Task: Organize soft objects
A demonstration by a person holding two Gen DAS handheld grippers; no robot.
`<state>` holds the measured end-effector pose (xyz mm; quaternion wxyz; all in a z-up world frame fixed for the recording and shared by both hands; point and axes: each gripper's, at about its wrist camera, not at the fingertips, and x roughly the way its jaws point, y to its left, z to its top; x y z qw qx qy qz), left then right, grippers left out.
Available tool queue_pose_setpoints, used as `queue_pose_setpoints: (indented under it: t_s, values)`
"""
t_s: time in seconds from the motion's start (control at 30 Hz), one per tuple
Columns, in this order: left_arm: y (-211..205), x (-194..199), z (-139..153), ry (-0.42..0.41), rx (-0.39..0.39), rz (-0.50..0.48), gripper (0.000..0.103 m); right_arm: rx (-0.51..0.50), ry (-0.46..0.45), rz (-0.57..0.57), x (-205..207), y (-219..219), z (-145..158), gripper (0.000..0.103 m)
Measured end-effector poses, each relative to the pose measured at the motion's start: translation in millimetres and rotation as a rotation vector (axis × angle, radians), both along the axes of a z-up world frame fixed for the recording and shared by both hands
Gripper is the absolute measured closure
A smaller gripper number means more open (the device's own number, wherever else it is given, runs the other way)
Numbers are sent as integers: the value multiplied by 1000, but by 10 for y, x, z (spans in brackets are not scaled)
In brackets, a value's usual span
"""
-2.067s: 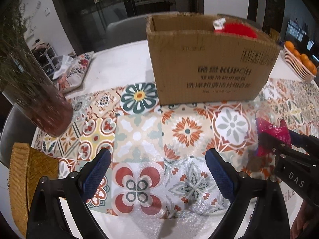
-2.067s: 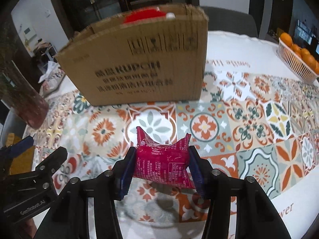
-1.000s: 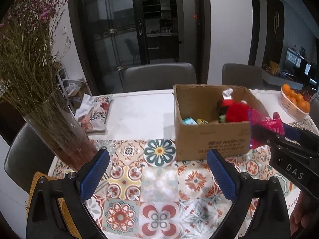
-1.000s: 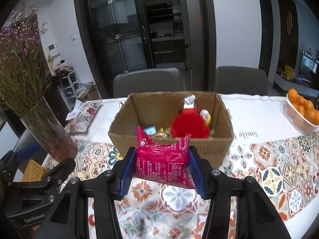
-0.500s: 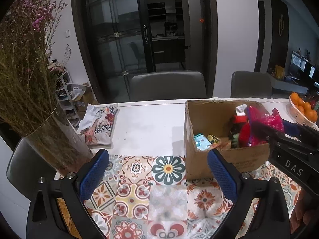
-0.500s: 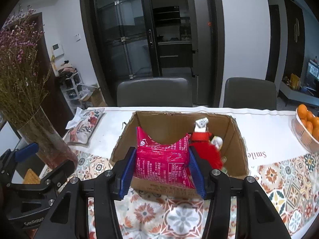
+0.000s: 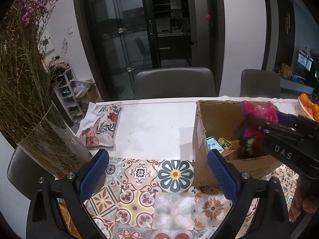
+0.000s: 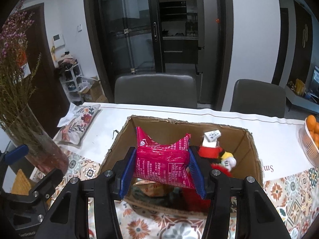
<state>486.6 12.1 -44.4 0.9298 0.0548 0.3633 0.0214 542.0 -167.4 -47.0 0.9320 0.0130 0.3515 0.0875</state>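
Note:
My right gripper [image 8: 162, 170] is shut on a pink snack packet [image 8: 162, 159] and holds it over the open cardboard box [image 8: 117, 141]. Inside the box sit a red plush toy [image 8: 216, 155] with a white tag and some small packets. From the left wrist view the same packet [image 7: 259, 110] hangs above the box [image 7: 201, 131], pinched in the right gripper [image 7: 265, 117]. My left gripper [image 7: 158, 176] stands open over the patterned tablecloth, to the left of the box, with nothing between its blue pads.
A glass vase of dried flowers [image 7: 39, 123] stands at the left. A floral cushion [image 7: 100, 125] lies on the white cloth behind it. A basket of oranges [image 8: 313, 137] sits at the far right. Grey chairs [image 7: 173, 83] line the far side.
Both grippers have moved forward toward the box. The pink packet, earlier in front of the box, now hangs over its opening. The right gripper's grip is unchanged.

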Motion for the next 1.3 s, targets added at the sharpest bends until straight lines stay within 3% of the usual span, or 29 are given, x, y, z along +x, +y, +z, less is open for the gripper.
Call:
queue_pose_setpoints:
  t_s: [0.2,0.53,0.73,1.0,1.3]
  values:
    - [24,81,-52,12,10,18,2,0,38,-2,145,26,-106,39]
    - [59,19,-31,10,4,23,2,-40,17,-32,-9,6,18,39]
    - [70,-186,110,-19,-21,7,2,-55,-19,-79,-426,-74,232,38]
    - [96,-667,310,-58,-45,-39,0,-70,-85,-151,-1157,-116,496,24]
    - [141,-1230,524,-104,-47,-76,0,-78,-125,-183,-1872,-99,707,16]
